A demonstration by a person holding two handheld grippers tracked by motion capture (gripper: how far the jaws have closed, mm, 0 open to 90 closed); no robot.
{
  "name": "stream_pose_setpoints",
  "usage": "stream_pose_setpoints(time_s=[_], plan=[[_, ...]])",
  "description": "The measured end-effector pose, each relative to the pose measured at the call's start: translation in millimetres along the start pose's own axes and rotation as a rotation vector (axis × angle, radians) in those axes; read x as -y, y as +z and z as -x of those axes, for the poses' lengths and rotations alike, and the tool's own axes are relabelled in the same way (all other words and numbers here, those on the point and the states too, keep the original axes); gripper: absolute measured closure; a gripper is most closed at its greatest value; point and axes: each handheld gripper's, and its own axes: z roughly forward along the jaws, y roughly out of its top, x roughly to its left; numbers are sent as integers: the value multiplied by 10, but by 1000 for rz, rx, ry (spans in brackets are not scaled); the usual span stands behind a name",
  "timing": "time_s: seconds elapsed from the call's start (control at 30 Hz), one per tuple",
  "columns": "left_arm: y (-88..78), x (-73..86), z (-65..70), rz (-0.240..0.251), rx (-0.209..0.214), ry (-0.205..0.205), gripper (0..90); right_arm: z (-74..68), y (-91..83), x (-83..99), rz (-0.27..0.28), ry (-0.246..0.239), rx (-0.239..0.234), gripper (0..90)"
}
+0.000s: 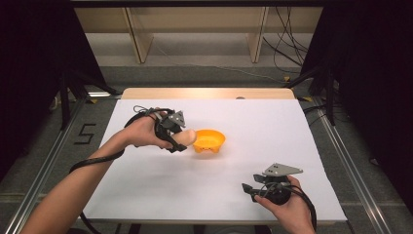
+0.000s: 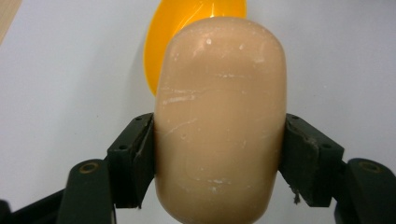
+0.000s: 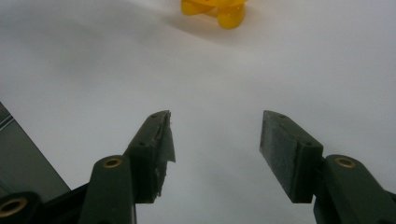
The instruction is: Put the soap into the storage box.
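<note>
Tan and smooth, the rounded block [image 2: 219,121] sits clamped between the 2 black jaws of my left gripper [image 1: 176,135], pads pressed flat on its 2 long sides, its blunt end projecting forward past the tips. I judge that grip deliberate: held at mid-length, the block stays level and its free end can lead into the orange bowl [image 1: 209,140]. In the left gripper view the bowl [image 2: 161,42] lies directly ahead of the block, partly hidden behind its far end; from the high view it is just beside the block's tip, and I cannot tell whether they touch. My right gripper [image 1: 249,188] rests low near the front edge of the white table cover [image 1: 253,122], jaws standing apart with nothing between them, well apart from the bowl [image 3: 215,10], which lies far ahead of it. I read that as parked clear of the work.
</note>
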Motion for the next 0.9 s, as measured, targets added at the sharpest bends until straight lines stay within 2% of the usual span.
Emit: stream_pose_setpoints(time_s=[0.17, 0.23, 0.33, 0.37, 0.43, 0.47, 0.5, 0.6, 0.67, 0.77, 0.8, 0.9], plan=[[4, -28, 3, 9, 0, -5, 324, 10, 4, 0, 4, -10, -3, 439], [-5, -50, -10, -4, 1, 19, 324, 5, 2, -1, 7, -11, 2, 439], [-2, -60, -4, -2, 3, 15, 324, -5, 5, 0, 6, -1, -7, 439], [2, -73, -8, -2, 3, 23, 324, 16, 9, -1, 15, -25, 2, 439], [4, -78, -8, -5, 4, 20, 324, -13, -8, -1, -5, 11, -1, 439], [7, -89, -13, -1, 1, 21, 324, 12, 4, -4, 12, -27, 0, 439], [5, -96, -23, -4, 1, 29, 325, 11, -2, -6, 7, -25, 1, 439], [10, -109, -21, 2, 2, 18, 324, 21, 3, -4, 16, -39, 0, 439], [17, -115, -19, 4, 2, 20, 325, 10, -8, -2, 4, -19, 7, 439], [18, -123, -22, -4, 6, 27, 325, 10, -9, -3, 4, -19, 7, 439], [25, -127, -19, 2, 2, 25, 325, 23, 0, -4, 17, -38, 5, 439], [30, -141, -26, 0, 1, 30, 324, 10, -8, -2, 5, -20, 8, 438]])
